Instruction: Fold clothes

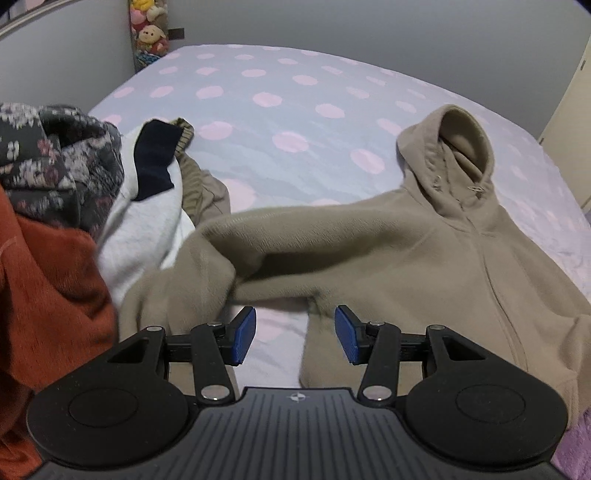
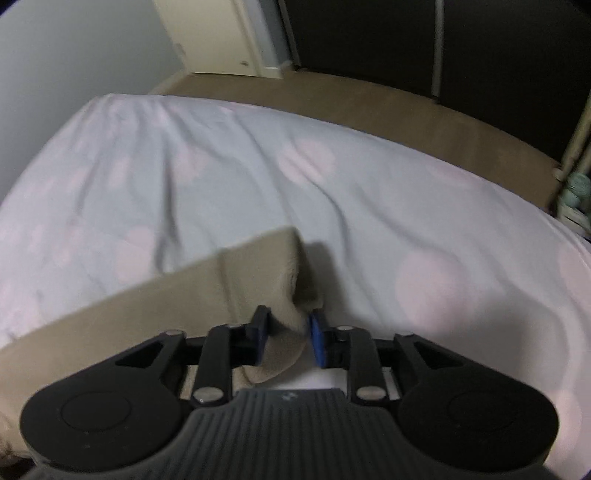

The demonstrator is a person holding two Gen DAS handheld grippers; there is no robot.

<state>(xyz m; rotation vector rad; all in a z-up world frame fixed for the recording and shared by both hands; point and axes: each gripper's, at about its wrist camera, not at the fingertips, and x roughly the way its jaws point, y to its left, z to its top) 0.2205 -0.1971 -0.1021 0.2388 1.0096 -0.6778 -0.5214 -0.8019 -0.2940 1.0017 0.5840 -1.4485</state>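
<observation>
A beige fleece hoodie (image 1: pixel 413 251) lies front up on the bed, hood toward the far side, its left sleeve stretched out toward the clothes pile. My left gripper (image 1: pixel 294 334) hovers open just above the gap between that sleeve and the hoodie's body, holding nothing. In the right wrist view, my right gripper (image 2: pixel 287 334) has its blue pads (image 2: pixel 317 341) closed onto a fold of the hoodie's beige fabric (image 2: pixel 280 345), lifting the hoodie's edge (image 2: pixel 221 280) off the sheet.
A pile of clothes sits at the left: a rust-orange garment (image 1: pixel 48 288), a dark floral piece (image 1: pixel 55 162), a white and navy top (image 1: pixel 147 206). The bed sheet (image 1: pixel 280 96) is pale with pink dots. Plush toys (image 1: pixel 149 29) hang at the far wall. Brown floor (image 2: pixel 369 99) lies beyond the bed.
</observation>
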